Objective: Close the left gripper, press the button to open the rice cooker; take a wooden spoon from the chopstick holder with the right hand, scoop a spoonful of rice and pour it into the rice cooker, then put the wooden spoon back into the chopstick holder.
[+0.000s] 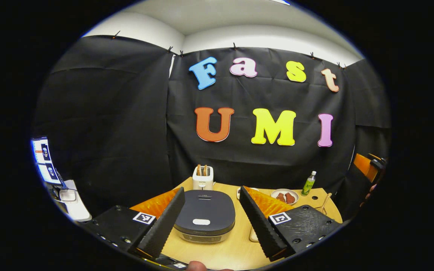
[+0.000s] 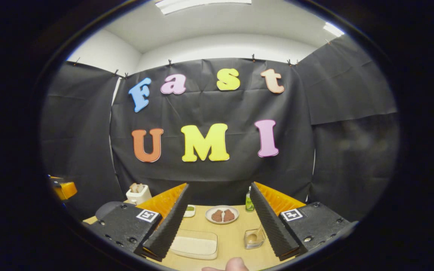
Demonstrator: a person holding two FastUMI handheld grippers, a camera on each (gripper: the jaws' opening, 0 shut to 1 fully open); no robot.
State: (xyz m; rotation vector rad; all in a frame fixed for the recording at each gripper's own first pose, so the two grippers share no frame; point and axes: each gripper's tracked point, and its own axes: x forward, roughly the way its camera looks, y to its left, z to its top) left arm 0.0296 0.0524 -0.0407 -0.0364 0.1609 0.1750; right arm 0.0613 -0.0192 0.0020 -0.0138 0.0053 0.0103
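In the left gripper view, the dark grey rice cooker [image 1: 205,210] sits lid-down on the wooden table, with a white button [image 1: 201,222] near its front edge. My left gripper [image 1: 212,190] hangs open just above and in front of it, one finger on each side of the lid. In the right gripper view, my right gripper [image 2: 219,186] is open and holds nothing. Below it, a clear tray of white rice [image 2: 195,244] lies to the left. A small clear holder with the wooden spoon [image 2: 254,238] stands by the right finger. The spoon's handle [image 1: 326,201] sticks up at the table's right.
A white toaster [image 1: 202,177] with bread stands behind the cooker. A plate of brown food [image 2: 222,215] and a green bottle [image 2: 249,203] are at the table's far side. A monitor [image 1: 45,160] is off to the left. A thumb [image 2: 236,265] shows at the bottom edge.
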